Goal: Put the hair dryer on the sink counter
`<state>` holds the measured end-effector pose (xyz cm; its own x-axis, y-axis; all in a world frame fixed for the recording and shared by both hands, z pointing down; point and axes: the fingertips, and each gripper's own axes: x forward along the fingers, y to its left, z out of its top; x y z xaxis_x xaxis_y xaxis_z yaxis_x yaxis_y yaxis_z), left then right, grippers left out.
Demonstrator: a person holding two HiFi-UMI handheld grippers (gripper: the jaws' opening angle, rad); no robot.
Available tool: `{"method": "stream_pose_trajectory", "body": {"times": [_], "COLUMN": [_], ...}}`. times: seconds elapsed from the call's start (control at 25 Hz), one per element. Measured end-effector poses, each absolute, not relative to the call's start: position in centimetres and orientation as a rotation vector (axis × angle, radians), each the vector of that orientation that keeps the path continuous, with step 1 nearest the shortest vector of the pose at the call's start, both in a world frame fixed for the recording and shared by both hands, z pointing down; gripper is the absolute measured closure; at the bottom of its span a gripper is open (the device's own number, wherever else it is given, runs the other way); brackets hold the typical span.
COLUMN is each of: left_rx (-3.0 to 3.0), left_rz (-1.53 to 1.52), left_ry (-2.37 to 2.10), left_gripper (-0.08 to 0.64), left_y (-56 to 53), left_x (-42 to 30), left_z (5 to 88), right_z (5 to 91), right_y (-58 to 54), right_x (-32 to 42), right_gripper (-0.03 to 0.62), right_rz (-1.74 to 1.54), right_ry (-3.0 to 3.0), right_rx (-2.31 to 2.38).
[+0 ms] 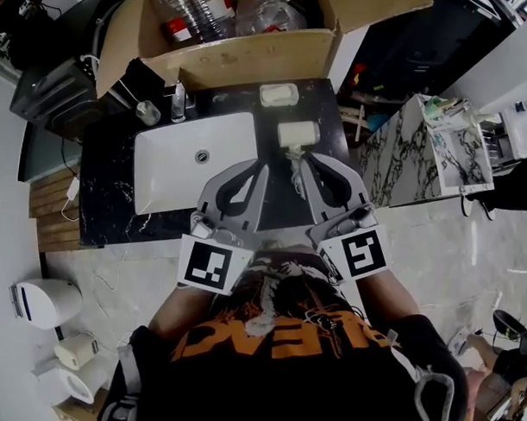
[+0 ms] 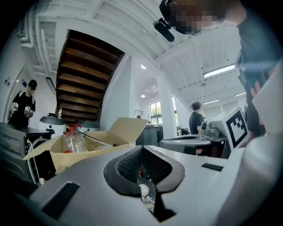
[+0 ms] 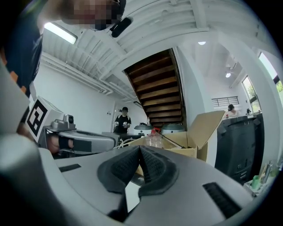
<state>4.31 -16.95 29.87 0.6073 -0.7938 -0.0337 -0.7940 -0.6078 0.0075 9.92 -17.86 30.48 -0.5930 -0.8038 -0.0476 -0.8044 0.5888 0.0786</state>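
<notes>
Sink counter (image 1: 109, 187), black, seen steeply from above the person's head, with a white basin (image 1: 174, 172) set in it. We see the cream hair dryer (image 1: 296, 133) lying on the counter just right of the basin. Its thin pale cord (image 1: 296, 176) trails toward the person.

The person holds both tools level and side by side in front of the chest, above the counter. In its own view, the left gripper (image 2: 140, 149) has its jaws pressed together at the tips, with nothing held. The right gripper (image 3: 139, 148) is likewise closed and empty. Neither one holds the hair dryer.

A pale rectangular object (image 1: 278, 94) sits just behind the hair dryer, and a faucet (image 1: 178, 101) stands at the basin's back edge. Beyond the counter, we see an open cardboard box (image 1: 251, 60) holding clear plastic bottles (image 1: 197, 9).
</notes>
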Motion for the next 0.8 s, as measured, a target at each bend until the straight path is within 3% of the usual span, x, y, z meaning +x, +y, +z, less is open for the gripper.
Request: {"method": "stream_pose_trajectory", "body": {"times": [0.8], "left_rx": [-2.85], "left_rz": [0.051], "left_ry": [1.355], "left_gripper": [0.538], "left_y": [-15.8], "left_x": [3.9], "left_z": [30.1], "right_z": [30.2], "right_y": [-17.3], "right_x": [8.2], "right_gripper": [0.578], "right_rz": [0.099], "right_ry": [2.79], "right_rx": [-1.387]}}
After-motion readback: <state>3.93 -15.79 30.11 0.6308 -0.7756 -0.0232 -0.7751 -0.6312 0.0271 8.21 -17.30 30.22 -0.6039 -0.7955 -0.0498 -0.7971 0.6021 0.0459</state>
